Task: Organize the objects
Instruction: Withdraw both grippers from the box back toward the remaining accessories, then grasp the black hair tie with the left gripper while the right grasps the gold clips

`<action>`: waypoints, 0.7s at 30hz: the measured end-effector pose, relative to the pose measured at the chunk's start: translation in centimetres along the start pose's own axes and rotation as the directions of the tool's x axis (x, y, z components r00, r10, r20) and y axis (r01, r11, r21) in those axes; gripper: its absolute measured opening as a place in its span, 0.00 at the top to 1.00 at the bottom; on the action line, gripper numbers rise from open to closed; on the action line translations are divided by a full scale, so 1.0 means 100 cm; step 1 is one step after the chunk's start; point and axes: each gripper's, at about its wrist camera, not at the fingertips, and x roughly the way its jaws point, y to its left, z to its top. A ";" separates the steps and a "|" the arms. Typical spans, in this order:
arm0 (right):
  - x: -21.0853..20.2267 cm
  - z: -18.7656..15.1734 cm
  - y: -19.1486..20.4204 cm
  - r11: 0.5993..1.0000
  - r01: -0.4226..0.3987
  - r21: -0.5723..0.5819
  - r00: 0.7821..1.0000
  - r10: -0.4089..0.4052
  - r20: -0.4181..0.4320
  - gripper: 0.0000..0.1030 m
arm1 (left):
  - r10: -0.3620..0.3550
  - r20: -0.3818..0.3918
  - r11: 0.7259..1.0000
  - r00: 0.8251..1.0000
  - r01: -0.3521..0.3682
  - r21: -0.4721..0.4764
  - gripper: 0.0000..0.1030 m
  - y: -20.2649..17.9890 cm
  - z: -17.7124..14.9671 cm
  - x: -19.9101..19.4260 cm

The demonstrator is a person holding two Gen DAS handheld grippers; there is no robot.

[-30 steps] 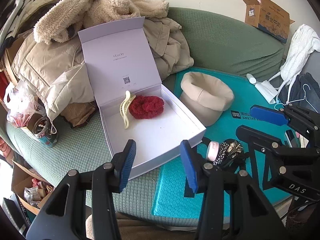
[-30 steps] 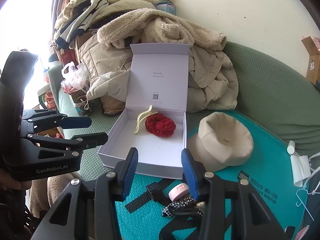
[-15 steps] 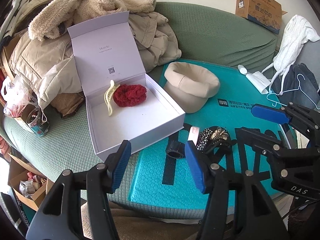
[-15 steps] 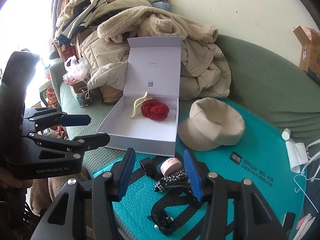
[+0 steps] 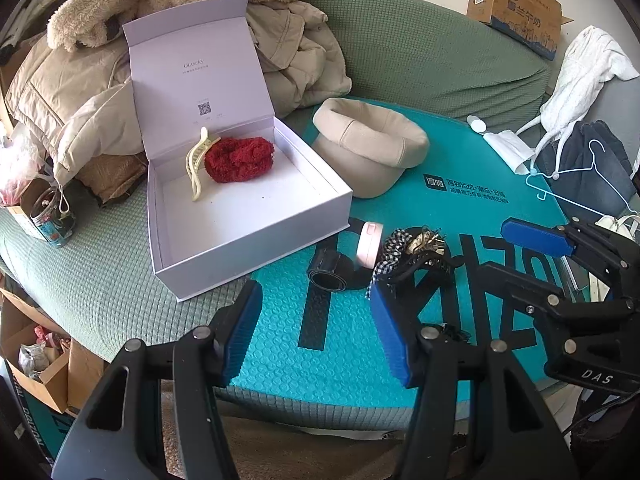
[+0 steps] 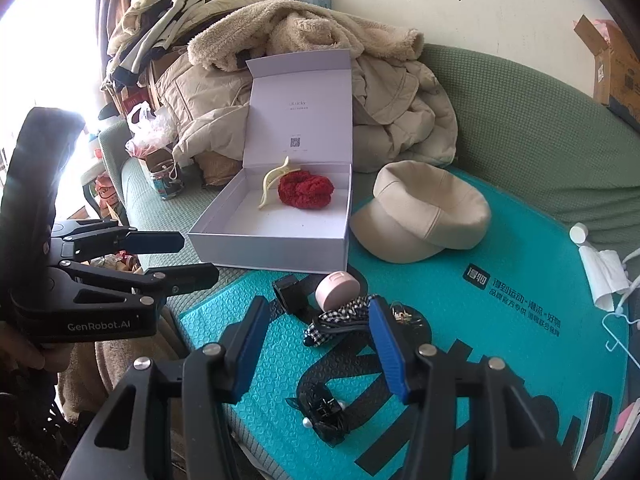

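White box lid (image 6: 298,108) reads "ULucky" w/ QR code.

Left gripper (image 5: 316,330): black angular frame, blue ribbed pads (image 5: 244,330) on both fingers, silver screws along the arms; side plate reads "GenRobot.AI" in white, with a black curved housing at 12 o'clock above it. Right gripper (image 6: 316,350): same black frame, blue pads, silver screws; "DAS" in white on its side.
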 end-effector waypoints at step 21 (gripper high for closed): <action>0.062 -0.019 -0.041 0.995 0.014 0.096 0.997 -0.006 -0.081 0.42 | -0.035 -0.100 0.999 0.994 0.033 -0.024 0.47 0.006 -0.003 0.078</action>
